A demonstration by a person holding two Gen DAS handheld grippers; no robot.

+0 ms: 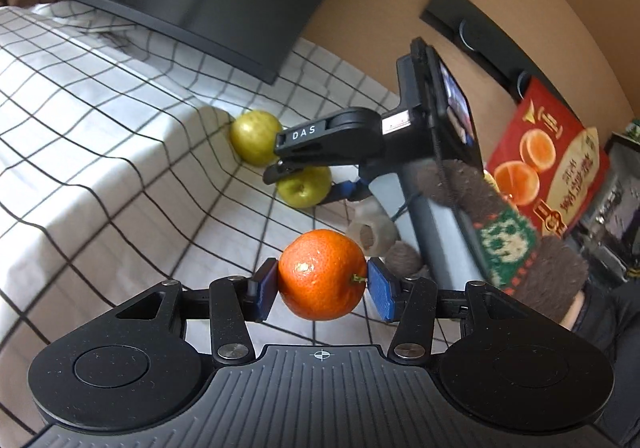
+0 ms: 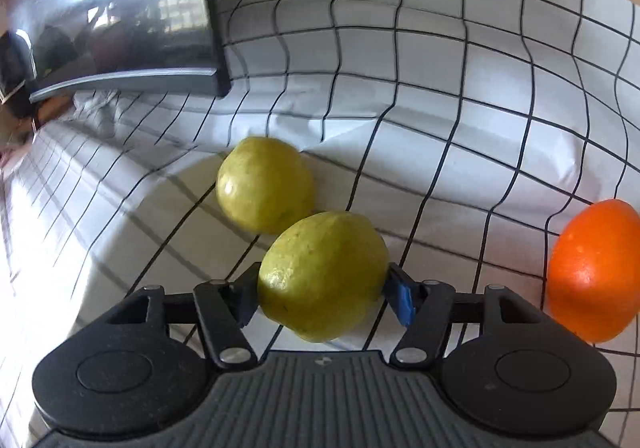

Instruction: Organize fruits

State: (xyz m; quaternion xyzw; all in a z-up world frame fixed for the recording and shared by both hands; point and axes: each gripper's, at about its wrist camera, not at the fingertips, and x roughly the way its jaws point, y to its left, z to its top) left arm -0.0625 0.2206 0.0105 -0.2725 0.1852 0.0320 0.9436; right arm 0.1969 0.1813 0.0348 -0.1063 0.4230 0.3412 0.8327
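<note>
Left gripper (image 1: 322,282) low over the checked cloth, tilted gently downward, blue pads (image 1: 266,288) pressed on either side of an orange (image 1: 322,274), jaws about half spread. Right gripper (image 2: 324,288) pitched more steeply down toward the cloth, blue pads (image 2: 404,298) against the flanks of a green apple (image 2: 324,274). Furry patterned sleeve (image 1: 516,248) behind the right gripper's body in the left wrist view.
</note>
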